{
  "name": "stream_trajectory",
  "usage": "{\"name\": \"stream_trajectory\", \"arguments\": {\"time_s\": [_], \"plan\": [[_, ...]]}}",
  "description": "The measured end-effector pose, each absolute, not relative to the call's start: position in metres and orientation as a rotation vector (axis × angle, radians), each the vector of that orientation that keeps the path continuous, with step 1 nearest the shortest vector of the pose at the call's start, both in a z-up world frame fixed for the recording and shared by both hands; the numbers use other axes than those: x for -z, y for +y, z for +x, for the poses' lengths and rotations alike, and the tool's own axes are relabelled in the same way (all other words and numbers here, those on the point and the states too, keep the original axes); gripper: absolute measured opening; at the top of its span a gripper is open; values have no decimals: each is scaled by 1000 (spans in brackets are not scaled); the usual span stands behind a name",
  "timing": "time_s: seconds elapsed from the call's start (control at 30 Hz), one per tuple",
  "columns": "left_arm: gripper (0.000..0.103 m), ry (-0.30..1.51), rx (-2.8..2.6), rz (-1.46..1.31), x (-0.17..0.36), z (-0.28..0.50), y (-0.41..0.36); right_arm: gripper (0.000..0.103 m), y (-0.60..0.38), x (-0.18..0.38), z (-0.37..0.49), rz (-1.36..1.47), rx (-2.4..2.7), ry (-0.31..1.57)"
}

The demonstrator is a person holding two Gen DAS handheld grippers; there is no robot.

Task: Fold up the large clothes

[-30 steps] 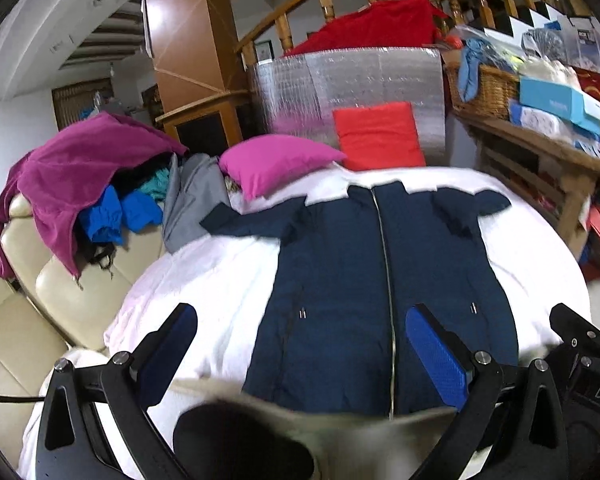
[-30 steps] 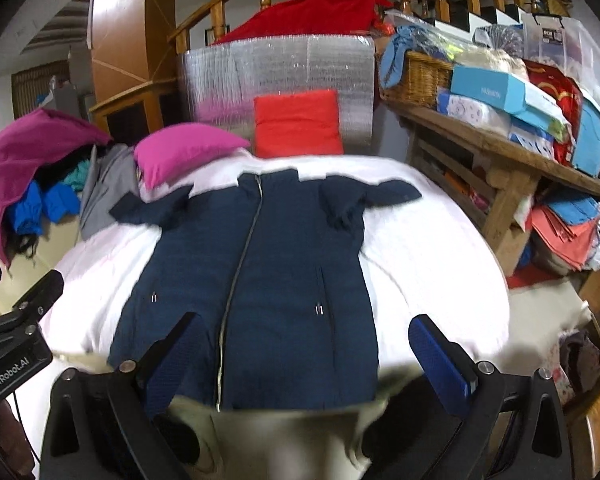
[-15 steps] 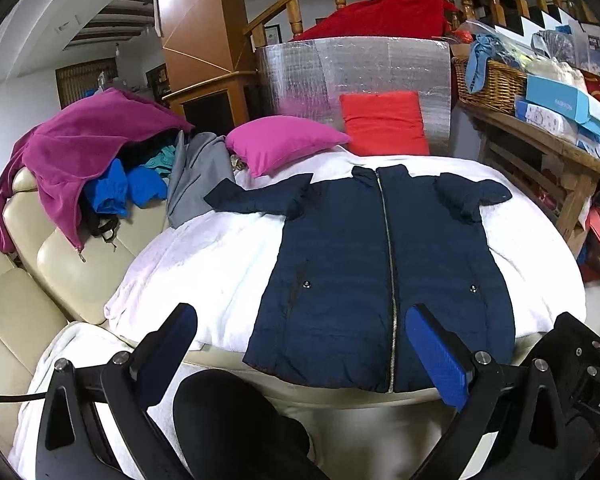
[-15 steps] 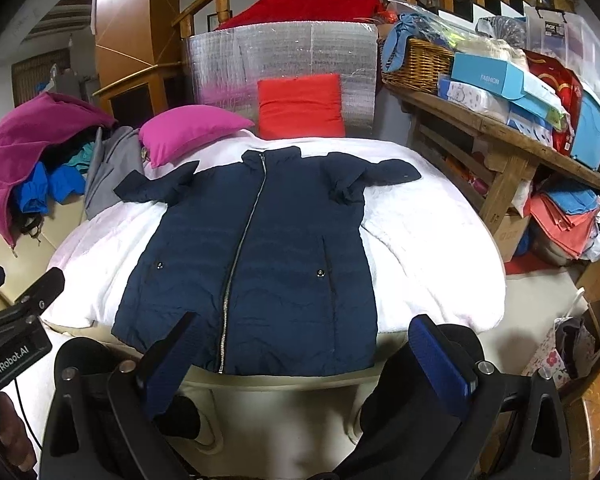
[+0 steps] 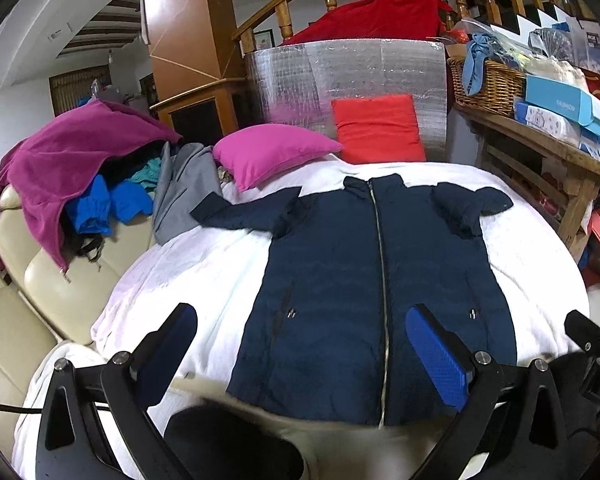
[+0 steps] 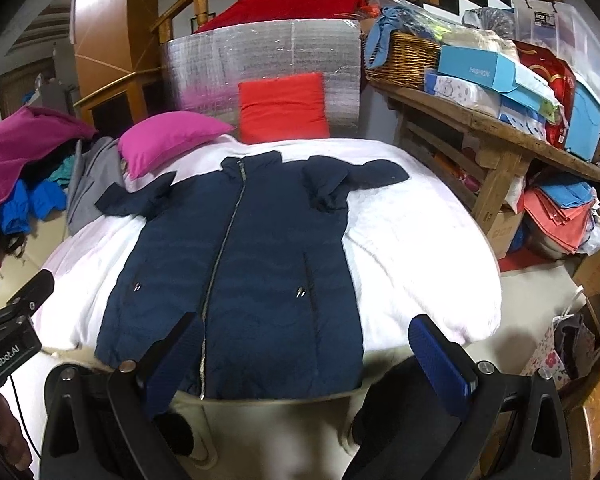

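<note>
Both cameras have dropped closer to the bed since half a second ago, so the navy coat (image 5: 376,280) fills more of each view and its hem meets the pads. It lies zipped and flat, front up, on the white blanket (image 5: 204,264), collar toward the far end, one sleeve stretched toward the sofa side, the other bunched short.

The left gripper (image 5: 308,344) hangs with its two blue pads (image 5: 436,356) spread wide, holding nothing. The right gripper (image 6: 304,352) is likewise spread and empty over the hem.

Two cushions sit beyond the collar: a magenta pillow (image 5: 268,154) and a red cushion (image 5: 378,128) leaning on a silver foil panel (image 5: 340,76). A cream sofa (image 5: 40,280) beside the bed carries a heap of clothes under a magenta garment (image 5: 68,156), with a grey garment (image 5: 180,196) spilling toward the blanket.

On the wooden bench (image 6: 496,124) a wicker basket (image 6: 404,60) holds blue cloth, next to boxes and bags. Folded coral and blue cloths (image 6: 560,216) are stacked below it.
</note>
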State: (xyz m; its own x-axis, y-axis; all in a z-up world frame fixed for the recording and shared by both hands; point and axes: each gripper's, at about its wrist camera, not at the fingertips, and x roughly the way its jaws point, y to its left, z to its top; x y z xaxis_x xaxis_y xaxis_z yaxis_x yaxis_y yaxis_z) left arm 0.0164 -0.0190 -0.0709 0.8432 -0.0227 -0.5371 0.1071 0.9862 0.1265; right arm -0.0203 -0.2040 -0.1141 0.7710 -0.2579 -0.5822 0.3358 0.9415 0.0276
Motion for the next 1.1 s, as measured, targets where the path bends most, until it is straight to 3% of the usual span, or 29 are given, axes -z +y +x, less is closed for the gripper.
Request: {"name": "stream_trajectory", "arguments": {"time_s": [0.23,0.4,0.6,0.87,1.03,1.1], "plan": [[103,599,69,133,88,118,-48,103,-271,99,47,206,369,556],[103,754,74,92,141,218,-65,103,-351,106,118,399,342,532],[103,905,9,94,220,305,-78,103,-443,143,220,582,305,525],[103,955,10,156,260,332,-82,102,-543,213,340,973,193,537],[103,967,4,136,271,337,-80,89,-571,251,379,1096,206,559],[103,951,-2,139,272,333,-82,69,-580,266,392,1142,226,599]]}}
